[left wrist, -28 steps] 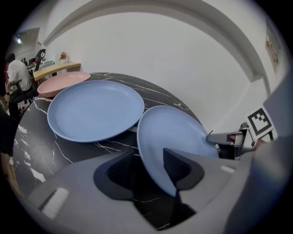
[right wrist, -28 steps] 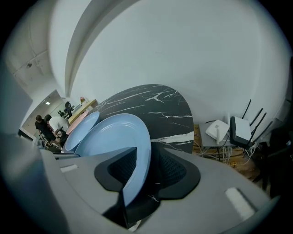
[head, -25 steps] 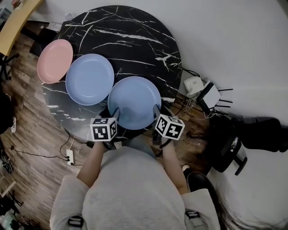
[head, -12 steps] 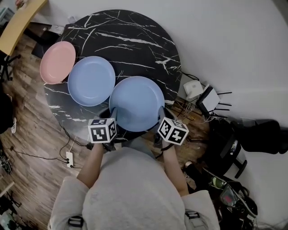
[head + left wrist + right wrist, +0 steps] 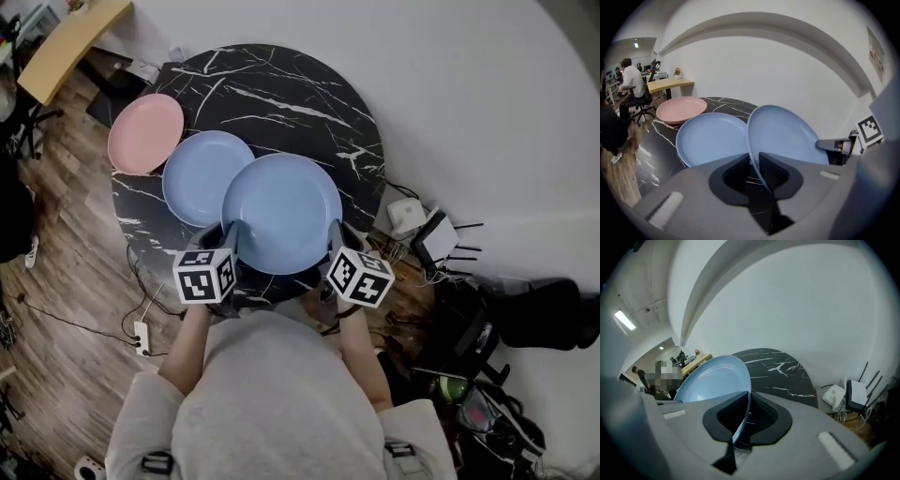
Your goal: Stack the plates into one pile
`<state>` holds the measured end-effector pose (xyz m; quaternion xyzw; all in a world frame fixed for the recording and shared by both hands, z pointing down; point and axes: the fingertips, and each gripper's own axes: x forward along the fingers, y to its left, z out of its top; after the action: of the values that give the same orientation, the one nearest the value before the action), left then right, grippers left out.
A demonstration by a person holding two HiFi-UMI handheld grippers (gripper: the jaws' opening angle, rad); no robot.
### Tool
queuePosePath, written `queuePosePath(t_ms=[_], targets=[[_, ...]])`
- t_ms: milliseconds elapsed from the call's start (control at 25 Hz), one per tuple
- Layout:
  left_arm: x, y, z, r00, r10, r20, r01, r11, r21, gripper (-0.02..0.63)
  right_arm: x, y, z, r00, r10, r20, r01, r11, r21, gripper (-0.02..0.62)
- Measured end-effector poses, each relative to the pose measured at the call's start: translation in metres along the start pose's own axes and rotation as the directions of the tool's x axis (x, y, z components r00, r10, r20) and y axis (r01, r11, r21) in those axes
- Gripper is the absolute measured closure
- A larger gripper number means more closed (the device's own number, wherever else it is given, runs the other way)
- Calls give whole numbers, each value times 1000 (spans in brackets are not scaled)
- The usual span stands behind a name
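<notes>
From the head view, a round black marble surface (image 5: 281, 94) carries a pink plate (image 5: 145, 134) at its left edge and a second blue plate (image 5: 199, 173) just beside it. The held blue plate (image 5: 281, 214) sits nearest the person, its rim overlapping the second blue plate. The left gripper (image 5: 228, 236) grips its left rim and the right gripper (image 5: 334, 234) its right rim. Each gripper's cube (image 5: 204, 275) shows black-and-white square markers, no readable words. A wooden floor (image 5: 66, 272) lies to the left.

In the left gripper view, the left gripper (image 5: 757, 171) has its jaws clenched on the rim of the held blue plate (image 5: 787, 136), which tilts above the surface (image 5: 651, 150). The second blue plate (image 5: 710, 138) and the pink plate (image 5: 680, 108) lie flat beyond. The right gripper (image 5: 832, 144) clasps the far rim. A wall poster (image 5: 876, 47) is too small to read.

In the right gripper view, the right gripper (image 5: 747, 416) has its jaws clamped on the rim of the held blue plate (image 5: 715, 380), above the surface (image 5: 773, 366)
</notes>
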<state>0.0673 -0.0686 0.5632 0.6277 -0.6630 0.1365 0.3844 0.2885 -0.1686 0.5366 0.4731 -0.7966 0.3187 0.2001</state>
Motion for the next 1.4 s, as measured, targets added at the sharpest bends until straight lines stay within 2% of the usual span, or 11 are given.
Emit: queuePosePath(t_ms=[200,440,720,1040,1400], targets=[[-21,21,11,996,62,58,-59,997,-44,480,9,33,16,997,73,16,-71,994,-77,574],[-46,49,21,982,140,128,-126,985,-115,485,21,75,30,985,171,24,-167,978,-128,575],[-67,82,30,967,195,167,-172,975,-144,488,35,117,34,975,222,10,-217,962,-163,574],[-76,119,57,970,174,170,-155,980,-124,488,45,158,45,976,215,33,-207,965,-160,574],[-60,145,80,988,98,121,-91,994,-59,486,60,171,43,990,133,40,-128,985,-113,574]])
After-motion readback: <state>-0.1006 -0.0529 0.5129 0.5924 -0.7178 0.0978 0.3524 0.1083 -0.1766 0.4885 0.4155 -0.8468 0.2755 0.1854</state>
